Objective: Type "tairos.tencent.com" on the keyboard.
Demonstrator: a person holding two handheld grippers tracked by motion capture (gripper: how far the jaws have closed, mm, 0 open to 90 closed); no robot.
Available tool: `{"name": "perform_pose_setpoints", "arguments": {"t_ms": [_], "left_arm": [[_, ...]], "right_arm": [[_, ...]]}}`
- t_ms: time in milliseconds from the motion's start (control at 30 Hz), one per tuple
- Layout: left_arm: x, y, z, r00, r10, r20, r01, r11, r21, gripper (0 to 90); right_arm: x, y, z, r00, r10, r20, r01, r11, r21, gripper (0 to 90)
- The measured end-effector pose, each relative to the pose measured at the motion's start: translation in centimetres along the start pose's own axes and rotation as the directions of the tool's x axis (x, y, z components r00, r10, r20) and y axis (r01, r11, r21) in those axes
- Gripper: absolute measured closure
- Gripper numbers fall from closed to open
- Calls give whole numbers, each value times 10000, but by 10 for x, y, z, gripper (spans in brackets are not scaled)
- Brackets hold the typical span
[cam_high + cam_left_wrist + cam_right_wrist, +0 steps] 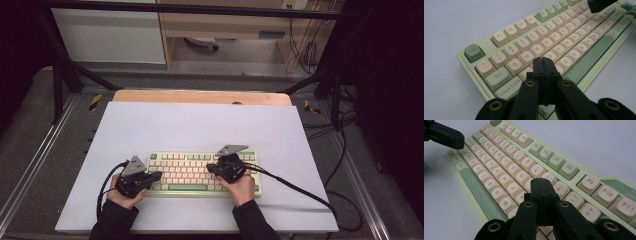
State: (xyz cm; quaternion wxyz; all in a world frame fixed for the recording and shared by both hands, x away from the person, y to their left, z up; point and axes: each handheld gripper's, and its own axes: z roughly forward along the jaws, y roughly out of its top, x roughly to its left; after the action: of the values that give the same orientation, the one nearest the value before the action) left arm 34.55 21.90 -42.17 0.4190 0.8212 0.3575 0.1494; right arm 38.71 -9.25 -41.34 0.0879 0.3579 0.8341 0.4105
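Matte black grippers (543,65) (541,185), both closed empty, over glossy rounded-keycap green keyboard (200,187).

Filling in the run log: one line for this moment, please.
left claw: shut, over keyboard left | right claw: shut, over right | nothing held

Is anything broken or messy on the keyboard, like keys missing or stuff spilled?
Nothing stands out. The pale green keyboard with cream keys lies flat and straight on the white table mat, every visible key in place, no spills. The left gripper and right gripper are shut, tips over the keys.
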Motion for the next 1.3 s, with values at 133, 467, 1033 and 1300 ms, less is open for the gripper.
{"name": "perform_pose_setpoints", "arguments": {"t_ms": [133,467,1033,1300], "left_arm": [[0,0,0,10000,1,0,-1,10000,-1,900],[-1,2,-1,10000,26,-30,-26,10000,-42,900],[-5,11,5,9999,106,-79,-106,9999,-55,900],[-7,14,17,9998,151,-93,-150,9998,97,900]], "right_arm": [[2,0,-8,9998,-195,45,195,9998,-9,900],[-2,-9,-23,10000,-80,-51,80,10000,-50,900],[-7,-25,-37,9999,-74,-86,73,9999,-86,900],[-8,-33,-39,9999,13,-128,-13,10000,-10,900]]}}
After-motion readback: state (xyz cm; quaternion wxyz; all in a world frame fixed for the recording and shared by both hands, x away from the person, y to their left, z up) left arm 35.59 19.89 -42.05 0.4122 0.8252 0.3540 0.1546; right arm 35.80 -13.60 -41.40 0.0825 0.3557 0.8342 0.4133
